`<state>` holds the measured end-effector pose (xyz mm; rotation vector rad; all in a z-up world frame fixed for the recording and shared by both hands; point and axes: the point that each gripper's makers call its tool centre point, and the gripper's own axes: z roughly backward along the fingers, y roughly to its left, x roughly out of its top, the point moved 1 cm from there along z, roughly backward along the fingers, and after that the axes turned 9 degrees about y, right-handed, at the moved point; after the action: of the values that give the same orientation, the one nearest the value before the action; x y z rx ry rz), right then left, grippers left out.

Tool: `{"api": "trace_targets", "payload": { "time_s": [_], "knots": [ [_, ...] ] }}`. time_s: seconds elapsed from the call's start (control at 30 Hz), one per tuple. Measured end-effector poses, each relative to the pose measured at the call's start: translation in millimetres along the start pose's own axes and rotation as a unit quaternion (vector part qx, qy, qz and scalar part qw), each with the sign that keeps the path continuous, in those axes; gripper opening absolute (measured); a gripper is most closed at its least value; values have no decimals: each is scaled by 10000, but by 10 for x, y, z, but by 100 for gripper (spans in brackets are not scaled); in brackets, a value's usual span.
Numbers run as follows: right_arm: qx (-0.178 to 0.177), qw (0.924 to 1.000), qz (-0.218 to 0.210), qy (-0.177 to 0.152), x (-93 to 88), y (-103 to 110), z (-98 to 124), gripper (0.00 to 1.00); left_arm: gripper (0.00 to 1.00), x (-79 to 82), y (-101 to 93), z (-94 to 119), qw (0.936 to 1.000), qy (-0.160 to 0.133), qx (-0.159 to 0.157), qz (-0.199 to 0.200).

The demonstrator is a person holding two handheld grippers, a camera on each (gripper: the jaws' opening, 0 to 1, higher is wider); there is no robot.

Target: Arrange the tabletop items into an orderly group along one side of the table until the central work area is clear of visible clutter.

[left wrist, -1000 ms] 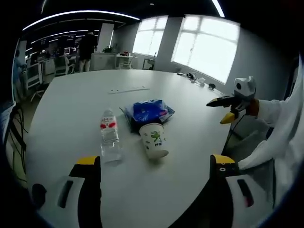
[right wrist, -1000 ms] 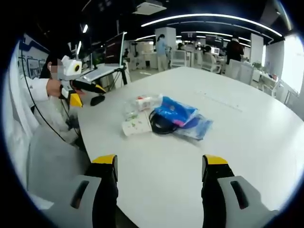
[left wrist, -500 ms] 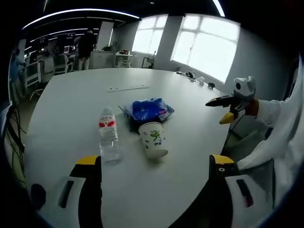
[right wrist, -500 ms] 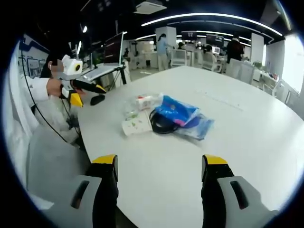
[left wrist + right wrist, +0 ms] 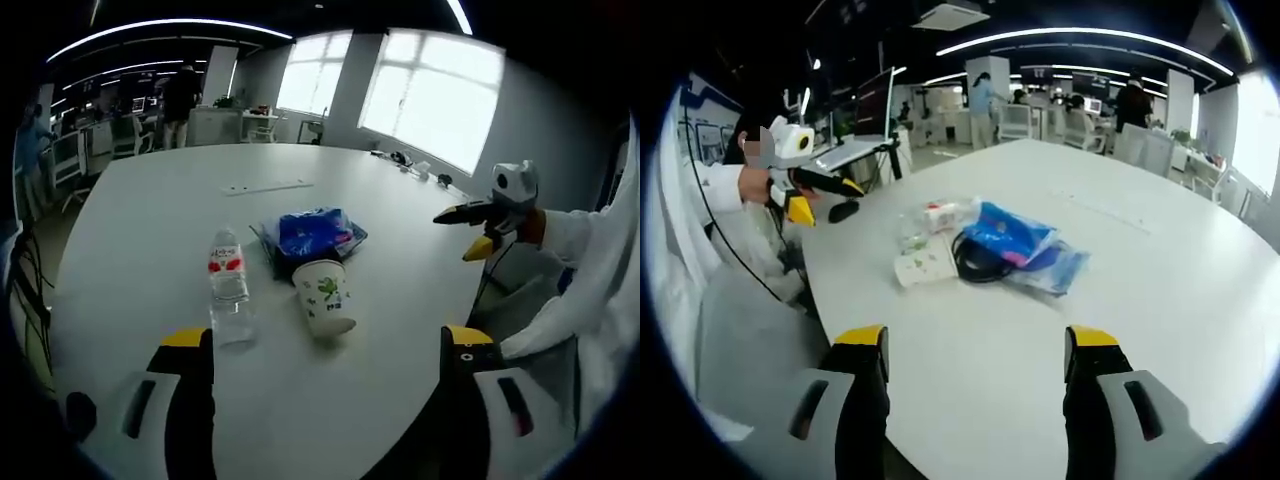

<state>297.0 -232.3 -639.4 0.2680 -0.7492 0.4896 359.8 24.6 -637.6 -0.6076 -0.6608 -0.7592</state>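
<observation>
While both tools, left (image 5: pixel 325 345) and right (image 5: pixel 973 340), hang with jaws apart and empty above the tabletop (image 5: pixel 150 220), water bottle (image 5: pixel 230 290), paper cup (image 5: pixel 326 296) and blue bag (image 5: pixel 313 232) cluster mid-table.

Bright windows (image 5: pixel 430 95) are seen beyond the white table (image 5: pixel 140 220). Office desks with chairs (image 5: pixel 1025 120) and standing people (image 5: pixel 182 100) are seen farther back, under ceiling light strips (image 5: pixel 1080 38). A laptop (image 5: pixel 845 152), possibly on a stand, is seen beside the table.
</observation>
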Motion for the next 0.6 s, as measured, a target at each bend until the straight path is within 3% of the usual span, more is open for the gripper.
{"api": "trace_targets", "payload": {
  "time_s": [0.6],
  "knots": [
    [8, 10000, 13, 0, 52, -25, -38, 70, 96, 62, 39, -21, 10000, -5, 3, -58]
  ]
}}
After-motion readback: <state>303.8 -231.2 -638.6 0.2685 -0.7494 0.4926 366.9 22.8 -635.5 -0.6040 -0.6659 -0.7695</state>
